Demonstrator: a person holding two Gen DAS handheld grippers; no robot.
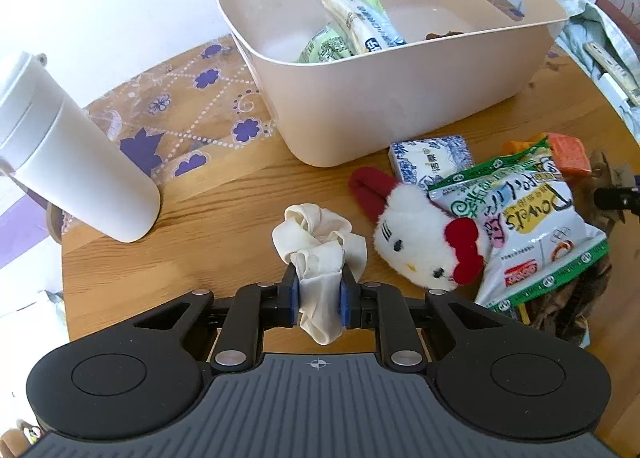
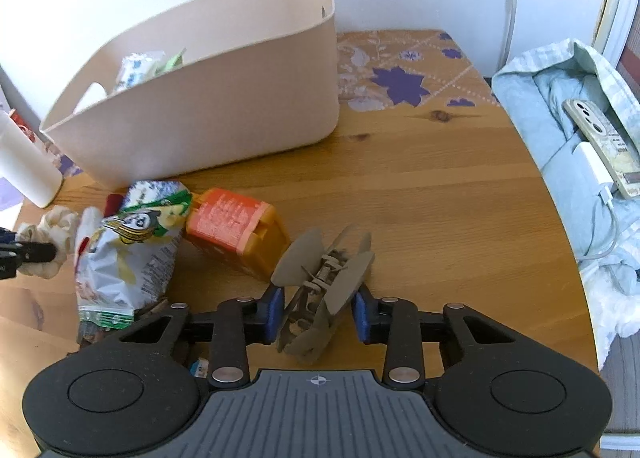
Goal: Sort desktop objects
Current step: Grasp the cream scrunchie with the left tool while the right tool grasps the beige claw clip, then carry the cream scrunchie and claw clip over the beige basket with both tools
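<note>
Both grippers loaded at the near edge of the bench, ahead of transfer to the beige bin.

The left gripper (image 1: 319, 290) has its fingers clamped on a limp white scrunchie (image 1: 320, 242); most of it bulges beyond the pads and could slip free or snag the plush cat toy (image 1: 424, 246) beside it. The right gripper (image 2: 318, 308), fingers narrowed, brackets a grey hair claw clip (image 2: 324, 278); pad contact looks partial, so it may twist out. The beige bin (image 1: 400, 97) stands towards the far edge.
</note>
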